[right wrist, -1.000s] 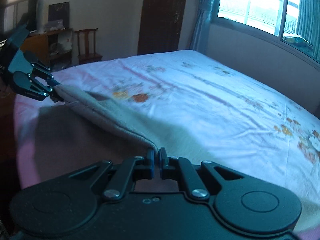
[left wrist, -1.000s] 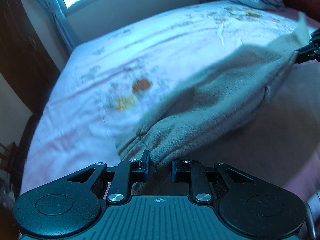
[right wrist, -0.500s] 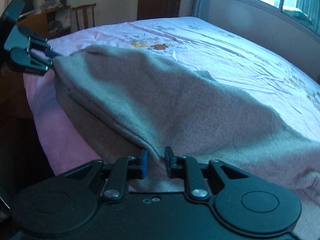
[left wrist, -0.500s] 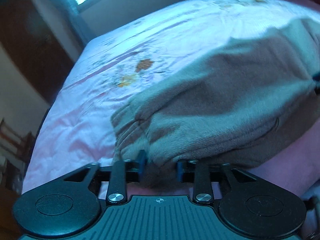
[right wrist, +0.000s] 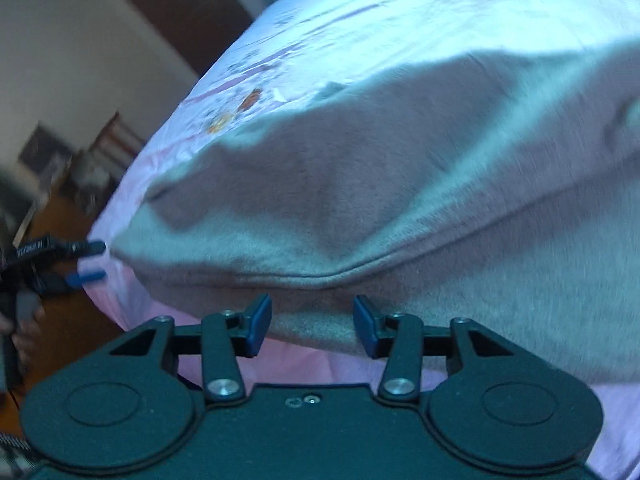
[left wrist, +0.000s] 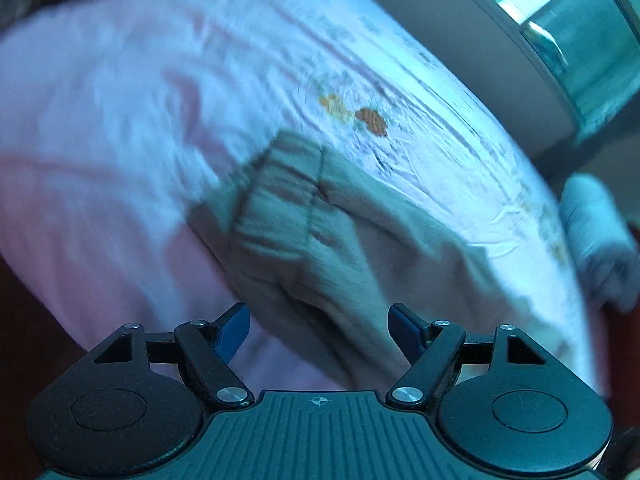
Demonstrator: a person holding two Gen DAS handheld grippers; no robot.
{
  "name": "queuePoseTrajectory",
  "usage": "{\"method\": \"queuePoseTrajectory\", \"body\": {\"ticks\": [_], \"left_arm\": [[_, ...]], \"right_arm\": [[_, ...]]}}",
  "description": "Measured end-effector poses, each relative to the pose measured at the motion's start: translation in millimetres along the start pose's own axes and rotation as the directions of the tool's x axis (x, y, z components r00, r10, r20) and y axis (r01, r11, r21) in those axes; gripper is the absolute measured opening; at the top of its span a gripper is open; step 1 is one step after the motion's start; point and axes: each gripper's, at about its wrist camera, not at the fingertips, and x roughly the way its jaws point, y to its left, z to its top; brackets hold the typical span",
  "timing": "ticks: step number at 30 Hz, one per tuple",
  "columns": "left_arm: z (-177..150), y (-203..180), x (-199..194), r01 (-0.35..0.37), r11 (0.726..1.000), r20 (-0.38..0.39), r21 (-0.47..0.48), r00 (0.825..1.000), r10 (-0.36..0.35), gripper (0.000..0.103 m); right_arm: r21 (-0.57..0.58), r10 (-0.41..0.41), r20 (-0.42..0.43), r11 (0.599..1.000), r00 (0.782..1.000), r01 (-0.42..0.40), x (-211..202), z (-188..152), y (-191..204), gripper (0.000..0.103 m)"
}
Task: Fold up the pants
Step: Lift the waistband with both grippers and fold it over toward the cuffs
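Note:
The grey-beige pants (left wrist: 320, 232) lie folded on the bed, their gathered waistband (left wrist: 276, 192) toward the left in the left wrist view. My left gripper (left wrist: 318, 332) is open and empty, just in front of the pants' near edge. In the right wrist view the pants (right wrist: 400, 184) fill the middle, with a folded edge right before my right gripper (right wrist: 312, 324), which is open and empty. The left gripper (right wrist: 86, 262) shows at the far left of that view, open, beside the pants' corner.
The bed (left wrist: 100, 140) has a pale pink sheet with a flower print (left wrist: 360, 114). A rolled light blanket (left wrist: 596, 232) lies at the right end. A window (left wrist: 560, 0) is behind the bed. A chair and dark furniture (right wrist: 100, 152) stand beyond the bed's corner.
Both grippers have opened and let go of the pants, which now lie flat on the bed. Both grippers have drawn back a little and turned.

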Motion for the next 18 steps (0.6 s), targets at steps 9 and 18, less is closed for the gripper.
{"method": "queuePoseTrajectory", "body": {"ticks": [9,18], "left_arm": [[1,-15,30,-0.001,0.997,0.047,-0.082,0.999,0.005,0.023],[8,-16,34,-0.023,1.0,0.065,-0.013,0.998,0.024,0.016]], "right_arm": [[0.242,0.013,0.025,0.97,1.0,-0.019,8,5,-24,0.027],[0.421,-0.005,0.069,0.907,0.998,-0.025,18,5,-46,0.007]]}}
